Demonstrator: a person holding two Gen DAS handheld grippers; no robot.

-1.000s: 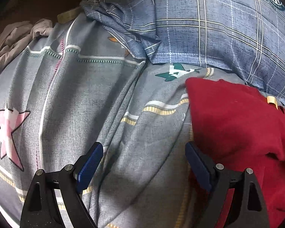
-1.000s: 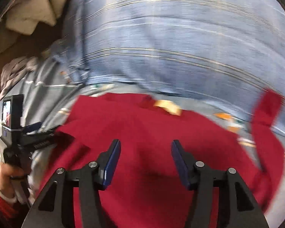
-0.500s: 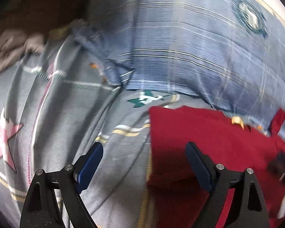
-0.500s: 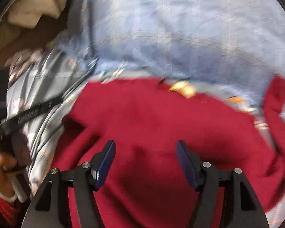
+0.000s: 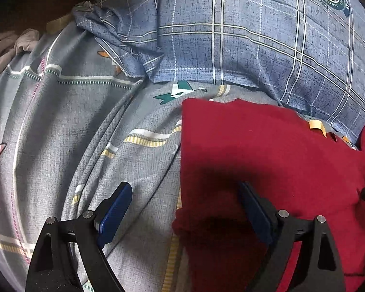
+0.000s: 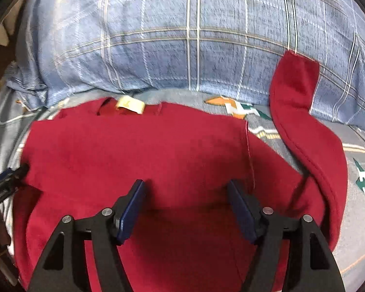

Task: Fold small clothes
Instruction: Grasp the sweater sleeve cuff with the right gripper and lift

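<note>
Left wrist view looks down on a red garment [image 5: 267, 160] lying on a grey patterned bedsheet [image 5: 73, 133], with a blue plaid pillow [image 5: 243, 36] just behind it. The left gripper [image 5: 185, 209] hangs above the garment's left edge with its jaws wide apart and holding nothing; one blue pad is over the sheet, the other over the red cloth. A crumpled pale cloth [image 5: 4, 48] lies at the far left of the bed.

From the right wrist view, the red garment [image 6: 146, 150] is spread across the sheet [image 6: 357, 194], its cream neck label [image 6: 131, 104] near the pillow [image 6: 182, 36]. One sleeve [image 6: 304, 121] stretches out to the right, its cuff resting up against the pillow. The right gripper [image 6: 186, 209] is poised over the middle of the garment, jaws spread and empty. The left gripper's tip [image 6: 4, 182] shows at the garment's left edge.
</note>
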